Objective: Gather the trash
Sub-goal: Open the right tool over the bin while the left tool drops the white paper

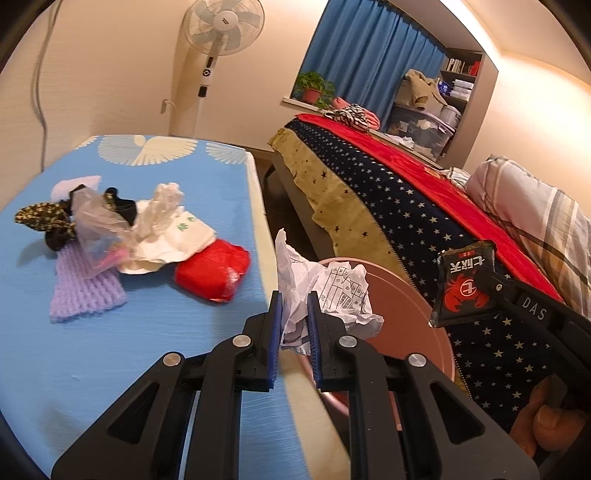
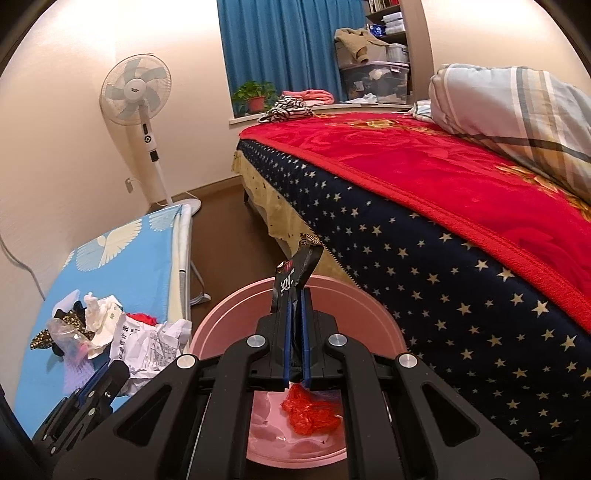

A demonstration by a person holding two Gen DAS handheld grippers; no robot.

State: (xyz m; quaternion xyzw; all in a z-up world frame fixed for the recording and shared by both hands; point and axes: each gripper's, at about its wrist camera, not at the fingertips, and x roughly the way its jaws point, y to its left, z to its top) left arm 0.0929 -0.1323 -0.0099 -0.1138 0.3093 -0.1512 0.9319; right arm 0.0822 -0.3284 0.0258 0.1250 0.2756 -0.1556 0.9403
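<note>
My left gripper (image 1: 295,299) is shut on a crumpled printed paper (image 1: 325,291), held over the near rim of a pink bin (image 1: 417,314) beside the blue table (image 1: 110,350). My right gripper (image 2: 295,295) is shut on a black snack wrapper (image 2: 295,273) above the same pink bin (image 2: 229,314); that wrapper (image 1: 463,284) also shows at the right of the left wrist view. A red plastic bag (image 2: 312,410) lies in the bin's bottom. On the table remain a red bag (image 1: 212,277), a white bag (image 1: 173,236), clear plastic (image 1: 99,225) and purple foam (image 1: 85,288).
A bed (image 2: 424,229) with a star-patterned side and red blanket stands right of the bin. A standing fan (image 1: 221,29) is by the far wall. A black patterned cloth (image 1: 44,218) lies at the table's left. A person's fingers (image 1: 546,424) show at lower right.
</note>
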